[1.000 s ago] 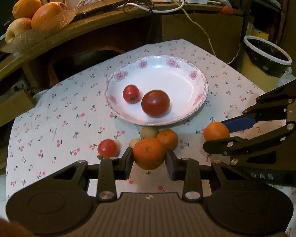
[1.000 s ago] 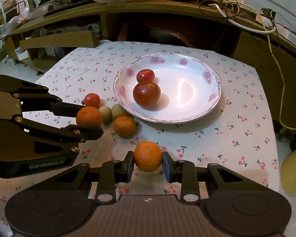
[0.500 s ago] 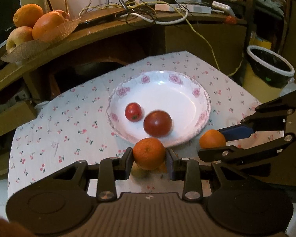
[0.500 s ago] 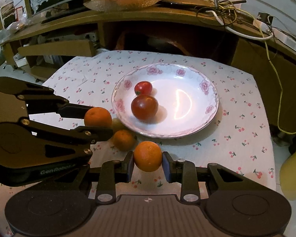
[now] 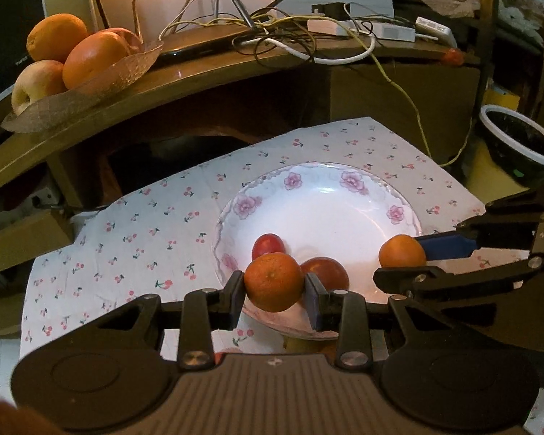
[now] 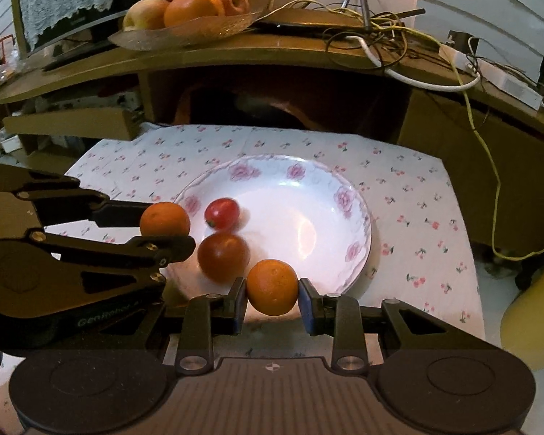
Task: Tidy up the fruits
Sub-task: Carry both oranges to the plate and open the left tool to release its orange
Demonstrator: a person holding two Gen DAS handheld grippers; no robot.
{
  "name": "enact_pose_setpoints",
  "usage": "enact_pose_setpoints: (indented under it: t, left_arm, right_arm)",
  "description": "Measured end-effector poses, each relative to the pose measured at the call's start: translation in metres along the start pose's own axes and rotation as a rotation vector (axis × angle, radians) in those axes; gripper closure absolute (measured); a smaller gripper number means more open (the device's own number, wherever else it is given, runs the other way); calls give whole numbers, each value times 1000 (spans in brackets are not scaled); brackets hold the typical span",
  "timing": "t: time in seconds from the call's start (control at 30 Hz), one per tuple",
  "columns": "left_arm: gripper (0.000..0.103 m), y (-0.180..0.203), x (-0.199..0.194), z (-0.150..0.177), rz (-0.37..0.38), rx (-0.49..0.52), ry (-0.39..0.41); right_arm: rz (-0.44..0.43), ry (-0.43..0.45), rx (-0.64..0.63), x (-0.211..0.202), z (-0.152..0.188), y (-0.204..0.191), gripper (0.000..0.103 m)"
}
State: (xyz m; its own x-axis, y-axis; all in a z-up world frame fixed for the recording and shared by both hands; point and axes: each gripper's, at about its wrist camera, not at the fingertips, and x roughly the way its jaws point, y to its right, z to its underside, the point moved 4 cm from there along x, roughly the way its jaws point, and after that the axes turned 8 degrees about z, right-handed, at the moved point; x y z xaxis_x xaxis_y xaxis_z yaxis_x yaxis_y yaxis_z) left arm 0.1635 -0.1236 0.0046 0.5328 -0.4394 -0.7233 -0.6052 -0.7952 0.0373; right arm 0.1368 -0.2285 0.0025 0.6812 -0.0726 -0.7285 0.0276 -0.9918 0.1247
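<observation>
My left gripper [image 5: 275, 286] is shut on an orange tangerine [image 5: 274, 281] and holds it above the near rim of the white flowered plate [image 5: 344, 185]. My right gripper [image 6: 272, 299] is shut on a second tangerine [image 6: 272, 287], held over the plate's [image 6: 348, 195] near edge. Each gripper shows in the other's view, the right [image 5: 404, 266] with its tangerine [image 5: 402, 252], the left [image 6: 167, 230] with its own [image 6: 165, 219]. In the plate lie a small red tomato [image 6: 222, 213] and a larger dark red one [image 6: 224, 255].
A cherry-print cloth [image 5: 145, 224] covers the table. A wooden shelf behind carries a glass dish of oranges and apples [image 5: 72, 58] and tangled cables [image 5: 301, 43]. A black bin with a white rim [image 5: 518, 141] stands at the right.
Both grippers have risen and moved forward with their tangerines, from over the cloth to over the plate's near rim. The loose fruit on the cloth has dropped out of sight.
</observation>
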Motion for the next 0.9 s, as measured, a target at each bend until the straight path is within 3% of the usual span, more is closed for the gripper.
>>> enact_pose_setpoints:
  t: [0.9]
  left_arm:
    - [63,-10,21,-7,-44,25,19]
  right_arm:
    - [58,-4,9,29,-5,2,71]
